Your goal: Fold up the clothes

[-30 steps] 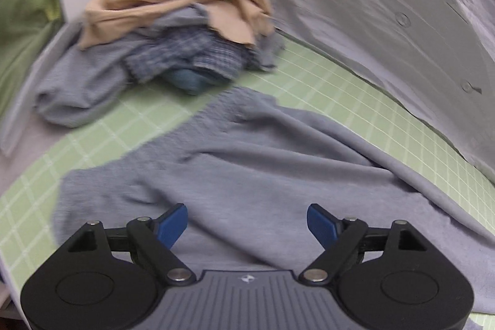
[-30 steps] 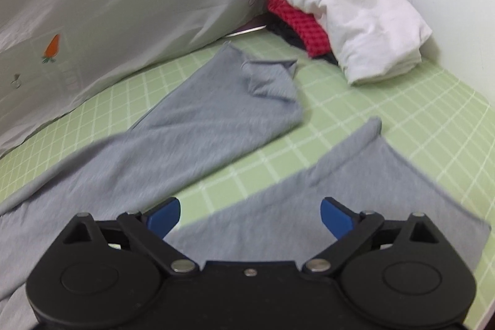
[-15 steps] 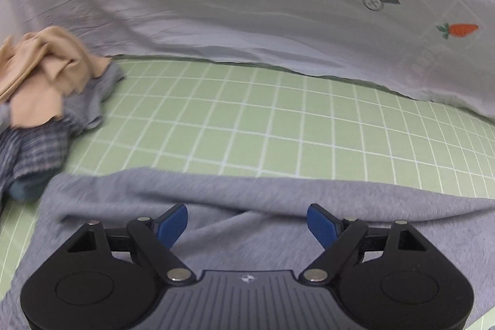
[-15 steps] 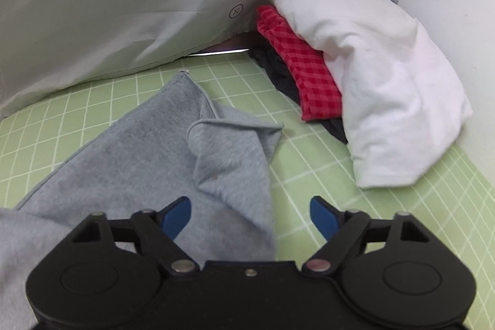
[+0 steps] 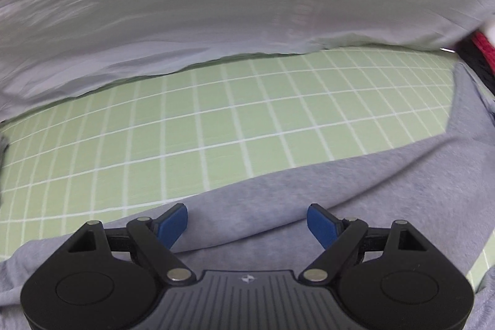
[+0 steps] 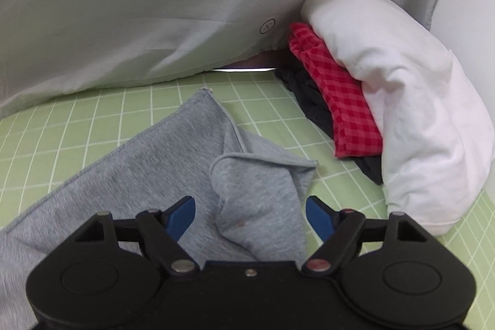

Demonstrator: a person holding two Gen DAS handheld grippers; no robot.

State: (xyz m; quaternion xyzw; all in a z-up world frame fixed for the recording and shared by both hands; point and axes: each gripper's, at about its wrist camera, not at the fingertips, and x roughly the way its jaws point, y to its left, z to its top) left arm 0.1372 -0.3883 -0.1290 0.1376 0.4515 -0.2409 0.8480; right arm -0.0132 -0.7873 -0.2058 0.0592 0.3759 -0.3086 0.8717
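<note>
On the green gridded mat (image 5: 235, 126) lies a grey garment (image 6: 148, 163), spread flat with one end crumpled near the folded stack (image 6: 402, 101). It looks soft, light and floppy, so an edge or corner seems the best hold. Both grippers tilt downward over it. Left gripper (image 5: 247, 221) stands wide, nothing pinched; right gripper (image 6: 250, 217) is closing around the rumpled end, pads not yet touching.

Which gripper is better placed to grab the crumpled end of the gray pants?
Right. The right gripper is closing with the folded-over cuff between its pads, not yet pinched. The left gripper hangs open over a smooth stretch of the pants.
</note>
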